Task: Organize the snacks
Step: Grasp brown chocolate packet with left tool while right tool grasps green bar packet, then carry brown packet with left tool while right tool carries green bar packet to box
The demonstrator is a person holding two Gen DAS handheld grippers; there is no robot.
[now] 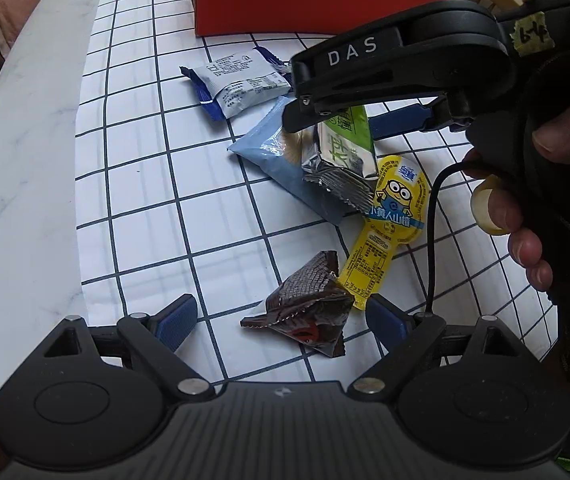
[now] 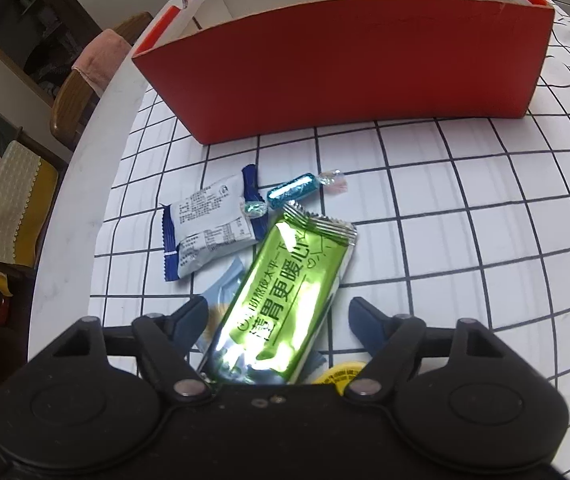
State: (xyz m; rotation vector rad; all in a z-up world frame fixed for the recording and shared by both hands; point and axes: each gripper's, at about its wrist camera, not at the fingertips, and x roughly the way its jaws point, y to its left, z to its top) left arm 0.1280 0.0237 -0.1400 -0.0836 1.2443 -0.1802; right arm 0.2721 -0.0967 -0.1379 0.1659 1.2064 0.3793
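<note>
**Right jaws straddling green bar, left jaws wide over dark packet**

Right gripper [image 2: 277, 320]: green foil snack bar [image 2: 289, 300] lies between the jaws, long axis running forward along them and tilted a bit right, resting on a pale blue pouch [image 1: 285, 160]. Jaws part open; pads look clear of the wrapper, no squeeze seen. Left gripper [image 1: 281, 320]: jaws wide, holding nothing; dark triangular foil packet [image 1: 309, 304] sits between them, nearer the right-side pad. Yellow Minions jelly pack [image 1: 389, 224] just ahead. Past the bar: white-and-blue packet [image 2: 209, 224], teal twist candy [image 2: 293, 192]. Farthest on the desk [image 2: 445, 220]: red box [image 2: 345, 72], open, straight ahead. Right hand is nearer the box.
</note>
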